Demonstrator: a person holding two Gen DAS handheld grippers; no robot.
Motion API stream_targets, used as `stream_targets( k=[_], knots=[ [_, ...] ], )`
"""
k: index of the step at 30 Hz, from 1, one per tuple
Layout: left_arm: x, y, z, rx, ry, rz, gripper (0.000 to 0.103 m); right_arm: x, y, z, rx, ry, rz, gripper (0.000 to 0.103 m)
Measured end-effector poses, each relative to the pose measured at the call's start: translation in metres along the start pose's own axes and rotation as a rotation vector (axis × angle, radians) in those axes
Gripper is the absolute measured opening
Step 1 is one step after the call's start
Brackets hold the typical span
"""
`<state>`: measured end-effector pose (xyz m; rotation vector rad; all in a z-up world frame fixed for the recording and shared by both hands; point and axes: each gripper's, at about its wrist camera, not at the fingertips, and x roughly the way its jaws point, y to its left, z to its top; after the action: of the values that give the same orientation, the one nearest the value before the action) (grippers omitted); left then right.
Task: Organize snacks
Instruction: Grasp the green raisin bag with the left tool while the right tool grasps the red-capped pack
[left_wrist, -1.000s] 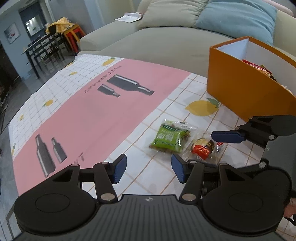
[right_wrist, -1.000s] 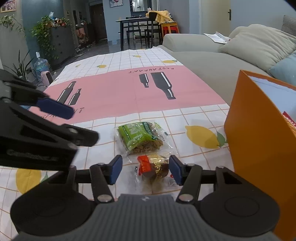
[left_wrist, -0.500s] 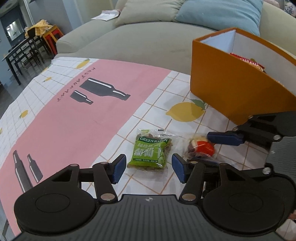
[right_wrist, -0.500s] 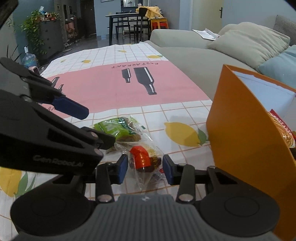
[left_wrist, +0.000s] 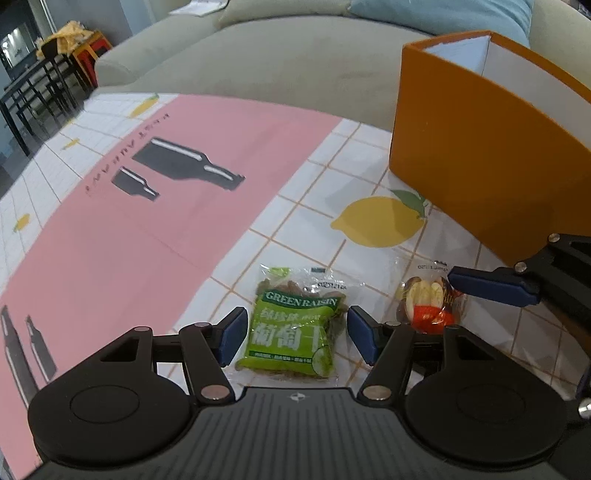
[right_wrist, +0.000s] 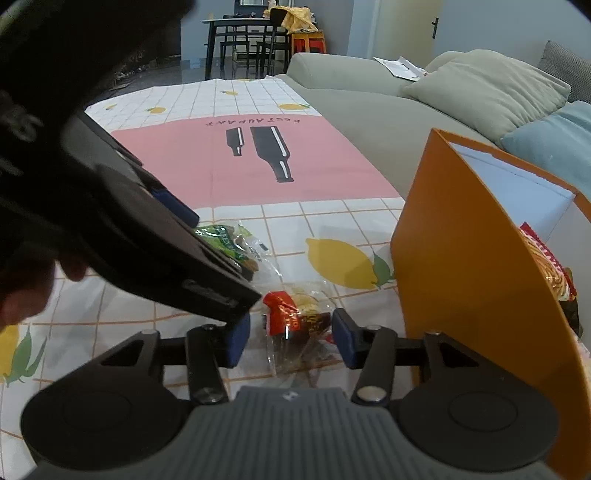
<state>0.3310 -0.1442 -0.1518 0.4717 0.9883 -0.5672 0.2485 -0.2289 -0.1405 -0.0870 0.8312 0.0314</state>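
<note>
Green raisin packet (left_wrist: 295, 332) sits between my left gripper's (left_wrist: 295, 334) parted, just-widened pads: I close squarely. My right gripper (right_wrist: 291, 338), reopening, loosely straddles the red-labelled snack bag (right_wrist: 295, 317); orange box (left_wrist: 480, 155) waits at two o'clock.

- desk (left_wrist: 110, 258) under a pink, lemon-printed cloth;
- green raisin packet (left_wrist: 291, 332) flat on it;
- clear red-labelled snack packet (left_wrist: 428, 302) beside that;
- orange box (left_wrist: 480, 155) standing near.

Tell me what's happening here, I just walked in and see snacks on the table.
A person is tidying snacks with two tools. The left hand-held gripper straddles the green raisin packet, jaws open. The right hand-held gripper brackets the red-and-clear snack packet, jaws just reopening. The orange box alongside already holds snacks.
</note>
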Motion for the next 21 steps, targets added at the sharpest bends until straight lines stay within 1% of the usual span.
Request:
stream_targets(
  k=[3, 6, 10, 12, 15, 17, 21],
  knots=[
    [0.001, 0.0, -0.001, -0.004, -0.01, 0.006, 0.074, -0.001, 0.003, -0.001, -0.026, -0.021, 0.016, 0.053],
    [-0.001, 0.001, -0.004, -0.027, -0.013, -0.004, 0.068, 0.0, 0.003, -0.002, -0.027, -0.034, 0.028, 0.054],
    [-0.004, 0.006, -0.008, -0.069, 0.006, -0.009, 0.056, 0.003, 0.002, -0.003, -0.023, -0.035, 0.029, 0.055],
    [-0.007, 0.01, -0.012, -0.108, 0.022, -0.004, 0.055, 0.004, 0.004, -0.004, -0.036, -0.033, 0.029, 0.055],
    [-0.012, 0.015, -0.021, -0.144, 0.029, 0.003, 0.054, 0.006, 0.008, -0.006, -0.077, -0.028, -0.011, 0.048],
    [-0.016, 0.018, -0.029, -0.167, 0.036, 0.011, 0.053, 0.007, 0.008, -0.006, -0.096, -0.024, -0.037, 0.04],
    [-0.023, 0.022, -0.041, -0.234, 0.054, 0.038, 0.053, 0.008, 0.007, -0.005, -0.101, -0.017, -0.048, 0.036]
  ],
)
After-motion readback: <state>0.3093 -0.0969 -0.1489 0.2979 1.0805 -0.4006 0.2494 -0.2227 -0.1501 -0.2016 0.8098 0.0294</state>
